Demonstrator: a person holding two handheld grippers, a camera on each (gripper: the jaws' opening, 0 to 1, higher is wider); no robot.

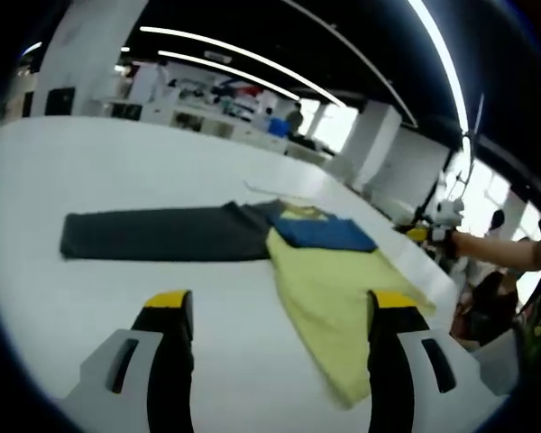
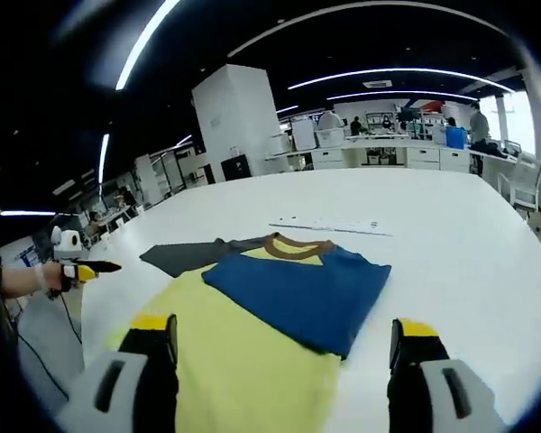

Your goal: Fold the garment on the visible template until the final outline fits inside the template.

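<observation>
A: Start with the left gripper view. Where is the garment?

B: The garment (image 1: pixel 338 289) lies flat on the white desk (image 1: pixel 90 180), ahead of the left tongs (image 1: pixel 282 307). Its yellow-green body runs toward the camera, a blue panel (image 1: pixel 325 234) is folded across it near the collar, and a dark grey sleeve (image 1: pixel 158 234) stretches out flat, away from the blue panel.

A: And those tongs?

B: Spread wide, holding nothing. One yellow-tipped jaw stands over bare desk beside the garment, the other over the yellow-green cloth; I cannot tell whether it touches. The right tongs (image 1: pixel 424 233) show past the garment's far edge, held by a person's hand (image 1: pixel 458 242).

A: Now the right gripper view.

B: The garment (image 2: pixel 252 361) lies just ahead of the right tongs (image 2: pixel 284 334), brown collar (image 2: pixel 296 244) at its far end, the blue panel (image 2: pixel 302 289) laid across the yellow-green body, the grey sleeve (image 2: pixel 185 255) beyond it. A thin pale strip (image 2: pixel 329 225) lies on the desk (image 2: pixel 451 216) past the collar.

A: State of these tongs?

B: Wide apart and empty, one jaw over the yellow-green cloth, the other over bare desk. The left tongs (image 2: pixel 108 266) hover off the garment's side, in a hand (image 2: pixel 56 273).
</observation>
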